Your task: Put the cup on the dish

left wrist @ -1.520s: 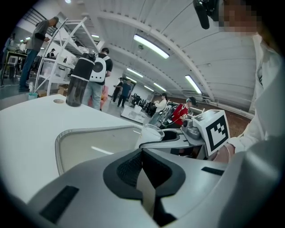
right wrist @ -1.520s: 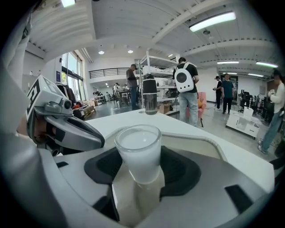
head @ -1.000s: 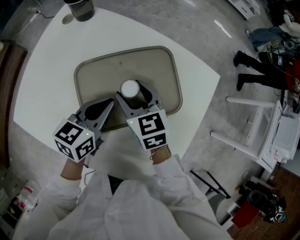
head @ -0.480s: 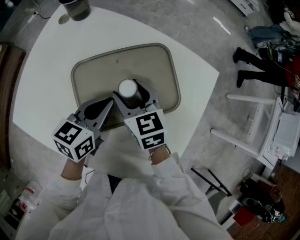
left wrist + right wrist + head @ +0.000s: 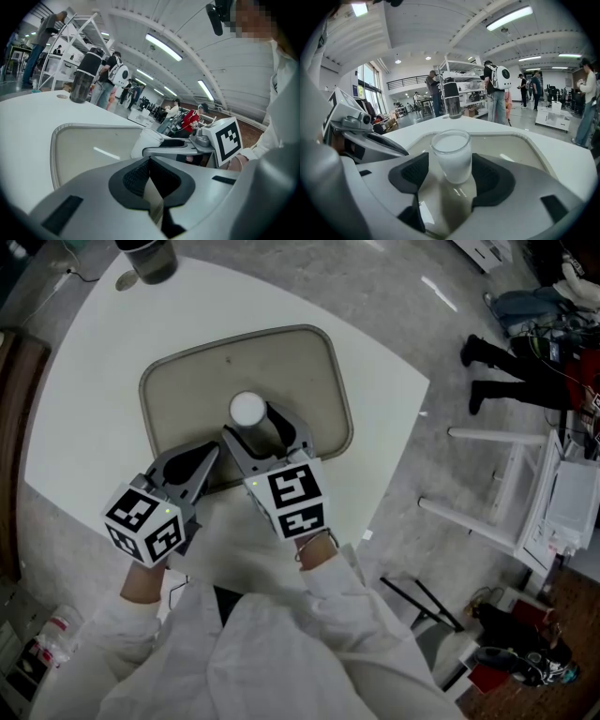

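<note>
A white cup (image 5: 247, 409) stands upright over the near middle of the beige dish (image 5: 281, 352), a rounded tray on the white table. My right gripper (image 5: 264, 429) is shut on the cup. In the right gripper view its black pads (image 5: 412, 174) press both sides of the cup (image 5: 451, 157) above the tray (image 5: 520, 150). My left gripper (image 5: 212, 452) is shut on nothing at the tray's near left edge, just left of the right gripper. In the left gripper view its jaws (image 5: 150, 161) meet, with the cup (image 5: 145, 140) behind the right gripper's finger.
A dark tumbler (image 5: 150, 254) stands at the table's far edge with a small round lid (image 5: 127, 280) beside it. The table's right edge (image 5: 403, 437) drops to the floor, where a white frame (image 5: 506, 493) lies. People stand in the background.
The whole view has drifted a little left. The cup stays in the right gripper over the same part of the tray, and the left gripper keeps its place.
</note>
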